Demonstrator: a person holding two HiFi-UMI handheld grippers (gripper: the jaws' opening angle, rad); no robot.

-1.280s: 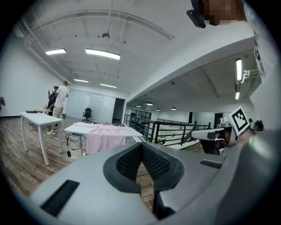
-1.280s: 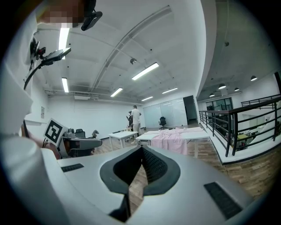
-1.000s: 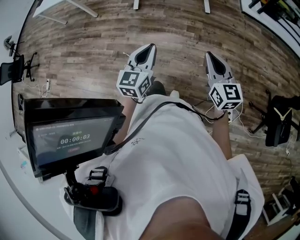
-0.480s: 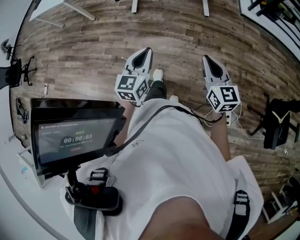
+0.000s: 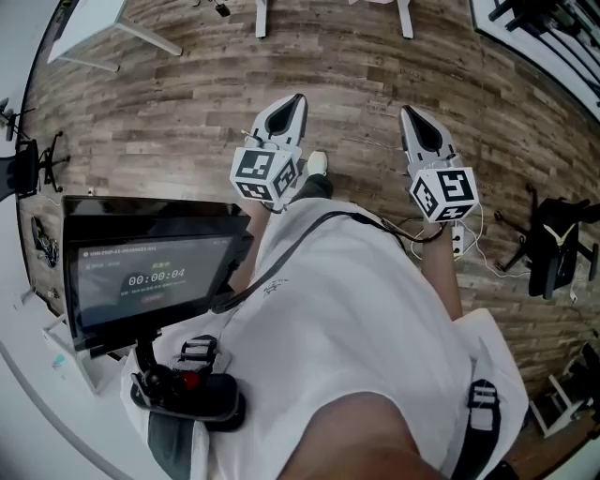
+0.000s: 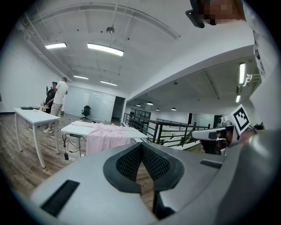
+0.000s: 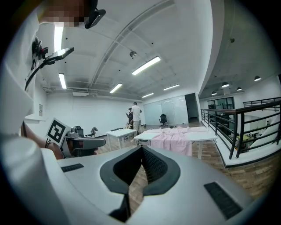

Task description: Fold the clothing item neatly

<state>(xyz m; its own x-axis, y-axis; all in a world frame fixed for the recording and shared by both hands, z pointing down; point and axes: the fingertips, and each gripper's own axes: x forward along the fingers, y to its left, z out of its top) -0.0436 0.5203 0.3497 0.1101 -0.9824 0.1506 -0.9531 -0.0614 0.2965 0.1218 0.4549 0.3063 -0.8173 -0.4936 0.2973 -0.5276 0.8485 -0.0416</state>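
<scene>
Well beyond the fingertips [image 6: 127, 165], pink garment [image 6: 105, 138]

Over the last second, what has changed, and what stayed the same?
The person has stepped forward over the wooden floor: the table legs at the top came further into view. The timer on the screen went up one second. The left gripper and right gripper stayed shut and empty, held out ahead.

Left gripper [image 5: 297, 98] and right gripper [image 5: 407, 112] are held forward side by side, upper centre of the head view, fingers [image 6: 127, 163] pressed together, empty.
</scene>
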